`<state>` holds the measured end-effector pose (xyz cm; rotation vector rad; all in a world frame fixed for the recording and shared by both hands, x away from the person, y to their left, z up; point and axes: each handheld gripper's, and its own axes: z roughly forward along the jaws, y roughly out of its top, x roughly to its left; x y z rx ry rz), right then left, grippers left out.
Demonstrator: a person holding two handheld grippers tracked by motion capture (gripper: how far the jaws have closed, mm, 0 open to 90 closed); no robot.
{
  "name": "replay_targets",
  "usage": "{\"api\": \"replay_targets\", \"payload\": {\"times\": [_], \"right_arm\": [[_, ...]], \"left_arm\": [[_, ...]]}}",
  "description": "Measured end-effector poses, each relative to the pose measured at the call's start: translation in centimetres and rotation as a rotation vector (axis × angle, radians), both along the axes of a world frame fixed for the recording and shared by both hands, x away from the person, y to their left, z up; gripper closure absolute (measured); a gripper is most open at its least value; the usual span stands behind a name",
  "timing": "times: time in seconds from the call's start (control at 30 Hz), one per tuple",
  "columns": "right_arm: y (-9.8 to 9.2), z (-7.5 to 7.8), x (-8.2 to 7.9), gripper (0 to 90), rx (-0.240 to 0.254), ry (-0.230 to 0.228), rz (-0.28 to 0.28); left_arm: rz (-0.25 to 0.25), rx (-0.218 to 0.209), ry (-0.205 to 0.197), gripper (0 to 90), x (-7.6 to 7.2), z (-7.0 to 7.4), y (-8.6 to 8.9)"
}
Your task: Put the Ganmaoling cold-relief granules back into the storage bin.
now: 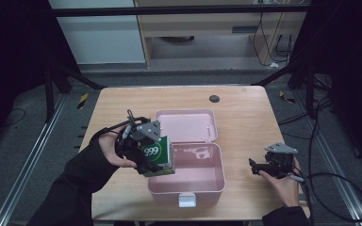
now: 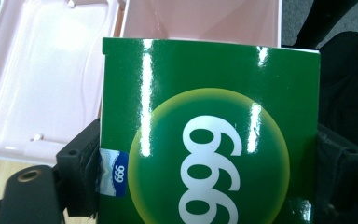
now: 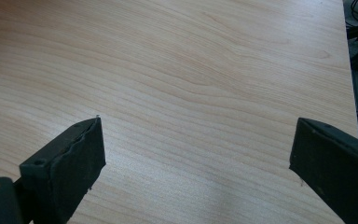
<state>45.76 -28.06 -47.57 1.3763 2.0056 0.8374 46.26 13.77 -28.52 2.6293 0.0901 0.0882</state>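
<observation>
Meanwhile, left gripper (image 1: 154, 157) fingers clamp the green box (image 1: 159, 155) over the pink bin (image 1: 202, 188); right gripper (image 1: 253, 165) fingers gape.

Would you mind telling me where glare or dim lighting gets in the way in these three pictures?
Left gripper view: bright vertical glare streaks cross the glossy green box, though its print stays readable. High view: the surroundings are dark and the table evenly lit. Right gripper view: soft sheen on the wood, near fingers slightly soft.

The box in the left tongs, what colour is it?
Green box with white 999 on a yellow-green circle, clearest in the left gripper view.
</observation>
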Motion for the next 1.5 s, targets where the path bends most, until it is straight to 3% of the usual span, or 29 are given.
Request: {"api": "replay_targets", "payload": {"times": [0.53,1.0,1.17,1.5], "right_arm": [[-0.1,-0.2,0.0,3.6,0.001,-0.004,0.001],[0.0,-0.3,0.0,3.6,-0.001,0.002,0.004],[0.0,-0.4,0.0,3.6,-0.005,0.001,0.005],[0.0,-0.5,0.0,3.6,-0.008,0.003,0.006]], "left_arm": [[-0.03,0.022,0.014,14.8,0.5,-0.9,-2.3],[-0.048,0.072,0.049,14.8,1.3,-3.7,-3.5],[-0.051,0.105,0.041,14.8,1.4,-4.6,-3.8],[-0.044,0.114,0.071,14.7,1.7,-6.4,-3.6]]}}
